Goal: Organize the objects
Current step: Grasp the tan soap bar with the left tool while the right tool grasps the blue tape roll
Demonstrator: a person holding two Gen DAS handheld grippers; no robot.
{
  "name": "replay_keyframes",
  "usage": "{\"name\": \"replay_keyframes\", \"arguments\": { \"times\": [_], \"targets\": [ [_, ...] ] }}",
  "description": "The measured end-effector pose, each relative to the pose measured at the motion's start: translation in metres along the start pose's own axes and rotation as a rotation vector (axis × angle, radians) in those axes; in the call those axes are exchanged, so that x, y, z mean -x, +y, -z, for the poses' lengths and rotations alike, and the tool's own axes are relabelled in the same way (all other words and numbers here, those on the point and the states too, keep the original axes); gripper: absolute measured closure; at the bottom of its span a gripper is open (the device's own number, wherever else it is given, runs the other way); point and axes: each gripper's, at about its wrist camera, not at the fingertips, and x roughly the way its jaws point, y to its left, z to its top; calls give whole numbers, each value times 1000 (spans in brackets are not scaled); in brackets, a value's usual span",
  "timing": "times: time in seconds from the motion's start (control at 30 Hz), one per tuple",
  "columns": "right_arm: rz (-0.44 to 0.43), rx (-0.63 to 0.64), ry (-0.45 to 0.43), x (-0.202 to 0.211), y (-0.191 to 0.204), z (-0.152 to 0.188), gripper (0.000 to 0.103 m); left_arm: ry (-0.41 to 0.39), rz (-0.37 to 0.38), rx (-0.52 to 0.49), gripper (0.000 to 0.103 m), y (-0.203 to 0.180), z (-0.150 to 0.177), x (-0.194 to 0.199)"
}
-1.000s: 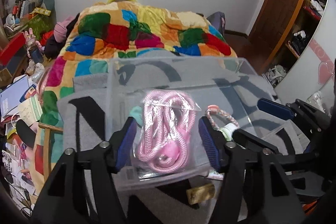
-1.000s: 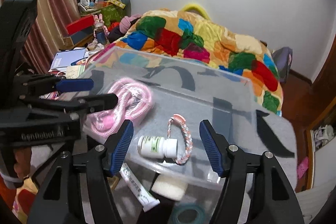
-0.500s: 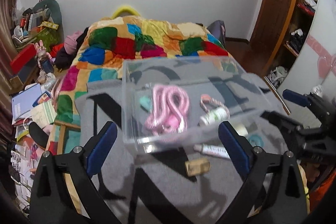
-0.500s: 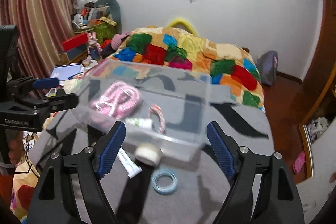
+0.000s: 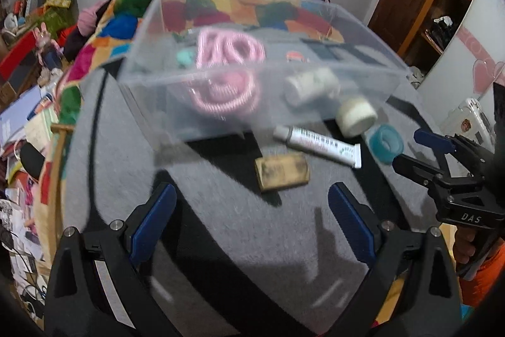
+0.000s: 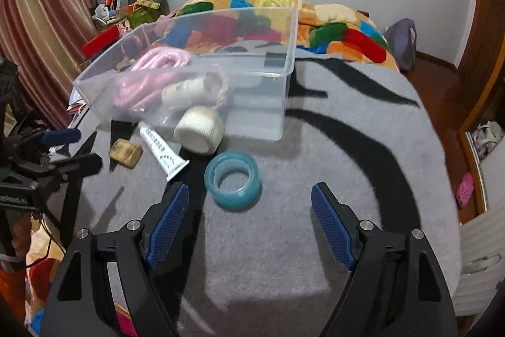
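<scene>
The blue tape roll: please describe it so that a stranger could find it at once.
On the grey blanket stands a clear plastic bin, with loose items in front of it. The blue tape roll lies flat, nearest the right gripper. Unlike the white roll beside it, it is translucent teal with an open centre.

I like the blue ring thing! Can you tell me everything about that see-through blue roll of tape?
The translucent teal-blue roll of tape is a thick glossy plastic ring with a round open hole. It lies flat, hole up, on the grey-and-black fuzzy blanket. It sits outside the clear plastic bin, close beside the white roll, though contact is unclear. The open right gripper hangs just short of it, not touching.
</scene>
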Motion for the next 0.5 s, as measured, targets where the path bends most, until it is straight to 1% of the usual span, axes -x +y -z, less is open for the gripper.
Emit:
{"name": "replay_keyframes", "arguments": {
  "times": [0.07, 0.1, 0.17, 0.2, 0.27, 0.3, 0.33, 0.37, 0.4, 0.43, 0.47, 0.5],
  "targets": [
    [3, 6, -3, -1, 2, -1, 26, 7, 6, 5, 5, -2, 2, -7],
    [4, 12, -3, -2, 4, -2, 29, 7, 7, 4, 5, -4, 2, -9],
    [3, 23, 1, -4, 6, -3, 40, 2, 8, -3, 7, -8, 1, -13],
    [1, 23, 5, -6, 7, -3, 43, -1, 6, -10, 9, -10, 1, -15],
    [-7, 22, 16, -11, 11, -3, 58, -5, -3, -30, 18, -16, 1, -17],
    [-9, 22, 24, -14, 12, -2, 61, -12, -10, -37, 21, -18, 0, -17],
    [0, 23, 20, -15, 14, 0, 66, -19, -11, -45, 27, -20, 0, -18],
    [9, 27, 10, -14, 15, 0, 67, -23, -10, -52, 36, -22, 0, -18],
    [6, 26, 5, -13, 15, 1, 67, -29, -12, -56, 41, -23, -1, -17],
    [0, 22, -1, -12, 15, 1, 67, -33, -11, -62, 54, -23, -1, -17],
    [-2, 21, -7, -10, 15, 2, 67, -34, -4, -66, 63, -23, -1, -16],
    [0, 23, -13, -8, 15, 2, 67, -35, 3, -65, 62, -22, -1, -15]
  ]
}}
